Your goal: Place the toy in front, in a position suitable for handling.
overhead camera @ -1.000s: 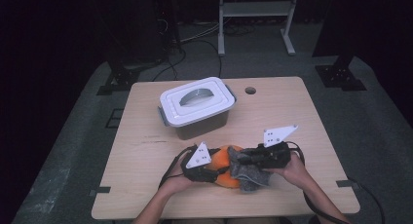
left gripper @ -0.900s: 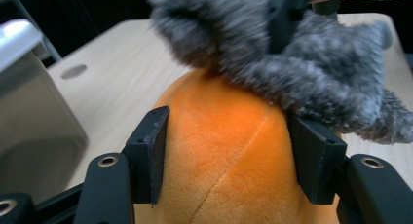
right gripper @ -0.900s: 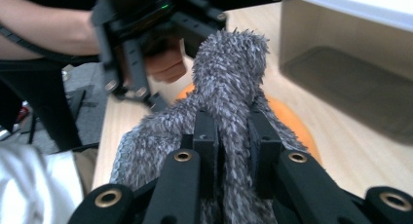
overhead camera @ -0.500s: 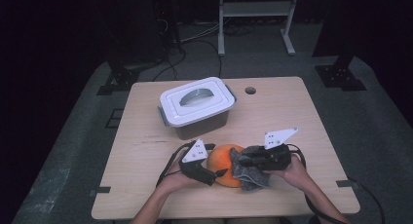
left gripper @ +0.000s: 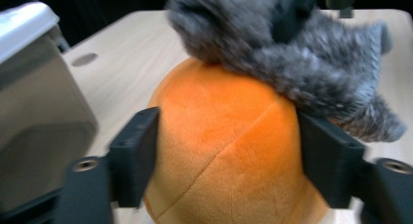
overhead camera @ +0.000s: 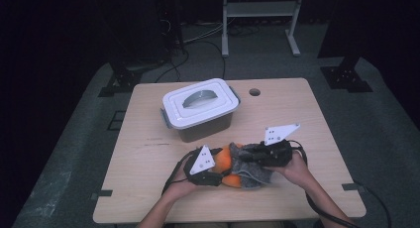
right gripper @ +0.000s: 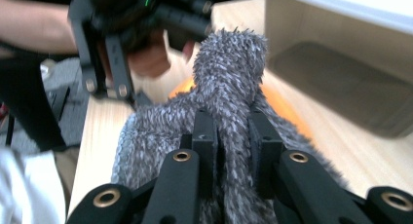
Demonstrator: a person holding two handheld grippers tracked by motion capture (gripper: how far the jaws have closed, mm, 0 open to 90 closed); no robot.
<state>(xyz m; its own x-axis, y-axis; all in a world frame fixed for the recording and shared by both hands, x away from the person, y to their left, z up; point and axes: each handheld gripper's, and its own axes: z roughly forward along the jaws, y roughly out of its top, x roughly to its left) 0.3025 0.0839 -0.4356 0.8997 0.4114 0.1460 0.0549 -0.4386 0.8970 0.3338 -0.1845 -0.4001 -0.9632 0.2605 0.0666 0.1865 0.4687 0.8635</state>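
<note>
- Sitting near the front edge of the pale wooden counter [overhead camera: 148, 163], the round orange plush ball [overhead camera: 229, 163] lies between the two hands, with a shaggy grey fabric cover [overhead camera: 250, 169] draped over its right side.
- On the left half of the counter there is bare wood from the left edge up to the left tongs [overhead camera: 210, 171]; the front edge runs close below both hands.
- The left tongs straddle the orange ball: in the left gripper view its jaws stand against the ball's two flanks [left gripper: 224, 156], and they have just been closing a little after opening wide; whether the pads press in or merely touch cannot be told.
- Behind the ball, toward the far side, stands the clear plastic box with a white handled lid [overhead camera: 200, 109], close to the toy yet apart from it; a small round hole [overhead camera: 254, 92] pierces the counter beside it.
- The right tongs [overhead camera: 252, 156] are clamped together on a ridge of the grey cover, seen plainly in the right gripper view [right gripper: 233, 151], where the fur bunches up between the jaws.
- To the right of that hand the counter is free out to its right edge.
- The left gripper view shows the ball's stitched seam; the right gripper view shows the left tongs from the front and the box wall [right gripper: 341, 78] close by.
</note>
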